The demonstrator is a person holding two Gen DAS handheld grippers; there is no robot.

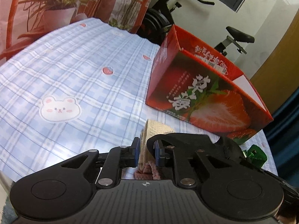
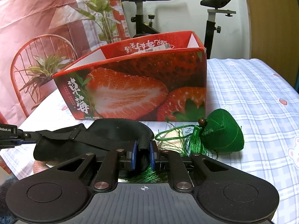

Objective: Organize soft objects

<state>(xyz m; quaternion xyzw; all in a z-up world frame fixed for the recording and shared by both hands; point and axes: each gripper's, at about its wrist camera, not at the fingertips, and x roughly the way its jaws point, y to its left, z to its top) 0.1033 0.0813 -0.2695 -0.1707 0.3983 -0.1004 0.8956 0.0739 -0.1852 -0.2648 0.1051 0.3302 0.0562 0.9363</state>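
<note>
My left gripper (image 1: 146, 154) is shut on a cream and pink knitted cloth (image 1: 149, 140) and on the strap of a black eye mask (image 1: 188, 140) low over the table. My right gripper (image 2: 143, 154) is shut on the edge of the same black eye mask (image 2: 115, 132), which stretches left to the other gripper's tip (image 2: 11, 136). The open red strawberry box (image 2: 134, 85) stands just behind; it also shows in the left wrist view (image 1: 203, 89). A green zongzi-shaped sachet (image 2: 223, 132) with a tassel lies right of my right gripper.
The table wears a blue plaid cloth (image 1: 74, 78) with bear and strawberry prints. A printed backdrop of chair and plants (image 2: 46, 37) hangs behind. An exercise bike (image 2: 214, 18) stands behind the box. The pink knit (image 2: 40, 167) shows under the mask.
</note>
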